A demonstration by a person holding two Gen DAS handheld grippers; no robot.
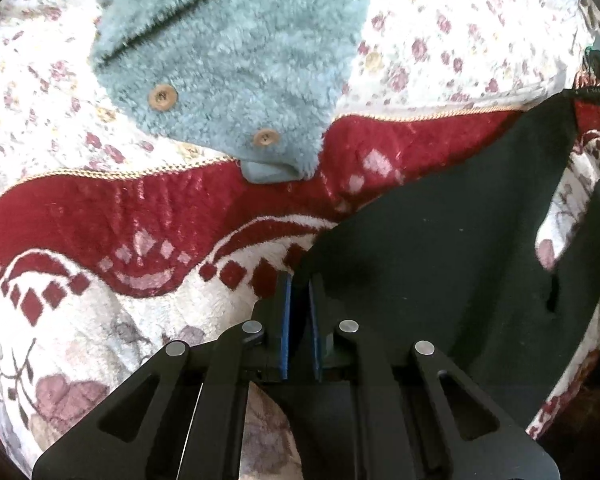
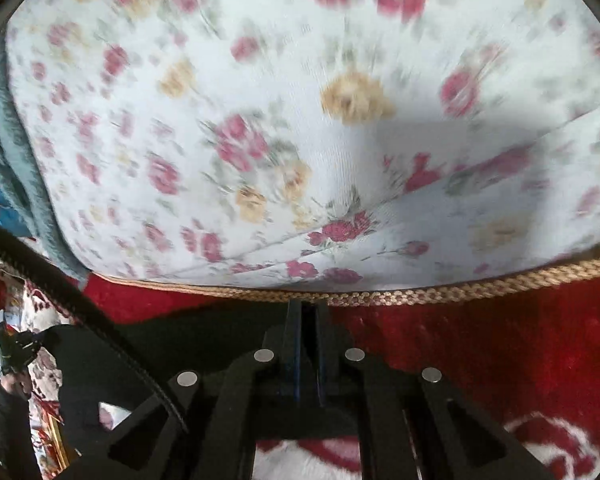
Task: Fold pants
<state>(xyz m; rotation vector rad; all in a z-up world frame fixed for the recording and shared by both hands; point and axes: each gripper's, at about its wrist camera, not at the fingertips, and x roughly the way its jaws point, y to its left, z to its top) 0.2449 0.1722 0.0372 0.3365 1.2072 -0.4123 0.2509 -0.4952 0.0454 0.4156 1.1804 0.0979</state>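
The black pants [image 1: 440, 248] hang as a taut sheet over the red and white blanket. In the left wrist view my left gripper [image 1: 299, 280] is shut on their near edge, with dark cloth between the blue pads [image 1: 286, 320]. The pants stretch up to the far right, where the right gripper [image 1: 598, 76] holds the other corner. In the blurred right wrist view my right gripper [image 2: 309, 306] is shut, and the black pants [image 2: 172, 340] run from its fingers off to the left towards the left gripper [image 2: 16, 350].
A fluffy teal garment with wooden buttons [image 1: 228, 40] lies on the floral sheet [image 1: 460, 40], overlapping the red and white blanket [image 1: 140, 208]. A gold braid trim [image 2: 460, 292] edges the blanket. A black ribbed band [image 2: 80, 300] crosses the right wrist view's left side.
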